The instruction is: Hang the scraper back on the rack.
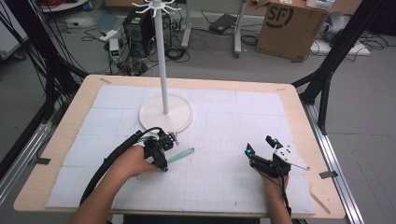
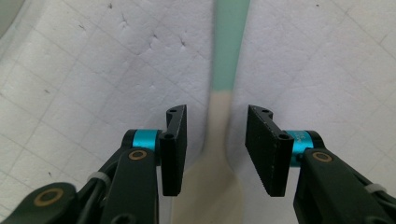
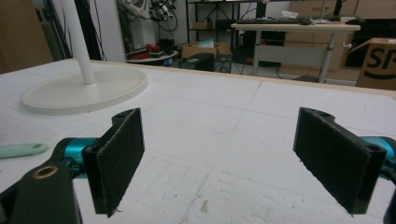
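Spatula (image 1: 180, 156) with mint-green handle and cream blade lies flat on the white foam mat (image 1: 224, 116) of the table (image 1: 299, 100), left of centre and just near of the round base of the white stand (image 1: 166, 113). Left tongs (image 2: 217, 144) point down over it, jaws either side of the neck where green meets cream, part-closed with gaps both sides, pads not pressing. Right tongs (image 3: 233, 158) sit low at near right, well apart from the spatula, jaws wide with nothing between them.
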Motion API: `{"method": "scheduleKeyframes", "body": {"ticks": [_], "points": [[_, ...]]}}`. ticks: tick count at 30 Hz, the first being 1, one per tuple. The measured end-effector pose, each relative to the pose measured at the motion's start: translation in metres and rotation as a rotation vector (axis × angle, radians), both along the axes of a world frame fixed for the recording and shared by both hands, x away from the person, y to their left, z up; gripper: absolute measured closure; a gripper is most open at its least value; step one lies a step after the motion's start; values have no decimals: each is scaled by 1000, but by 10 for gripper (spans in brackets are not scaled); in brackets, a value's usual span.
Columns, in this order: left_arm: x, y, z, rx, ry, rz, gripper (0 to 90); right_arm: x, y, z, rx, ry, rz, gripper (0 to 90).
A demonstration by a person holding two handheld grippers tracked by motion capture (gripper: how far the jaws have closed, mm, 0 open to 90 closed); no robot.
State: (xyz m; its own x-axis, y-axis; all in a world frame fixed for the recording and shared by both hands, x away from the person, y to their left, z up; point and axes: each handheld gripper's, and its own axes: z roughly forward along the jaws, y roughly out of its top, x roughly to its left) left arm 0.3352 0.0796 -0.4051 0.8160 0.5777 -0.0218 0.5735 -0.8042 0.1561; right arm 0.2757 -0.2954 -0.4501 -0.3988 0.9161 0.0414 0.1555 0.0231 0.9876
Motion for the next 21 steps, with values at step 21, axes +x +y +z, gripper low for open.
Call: {"method": "scheduleKeyframes", "body": {"ticks": [21], "points": [[-2, -3, -1, 13, -15, -24, 700, 0, 0, 0, 0, -2, 1, 157]]}}
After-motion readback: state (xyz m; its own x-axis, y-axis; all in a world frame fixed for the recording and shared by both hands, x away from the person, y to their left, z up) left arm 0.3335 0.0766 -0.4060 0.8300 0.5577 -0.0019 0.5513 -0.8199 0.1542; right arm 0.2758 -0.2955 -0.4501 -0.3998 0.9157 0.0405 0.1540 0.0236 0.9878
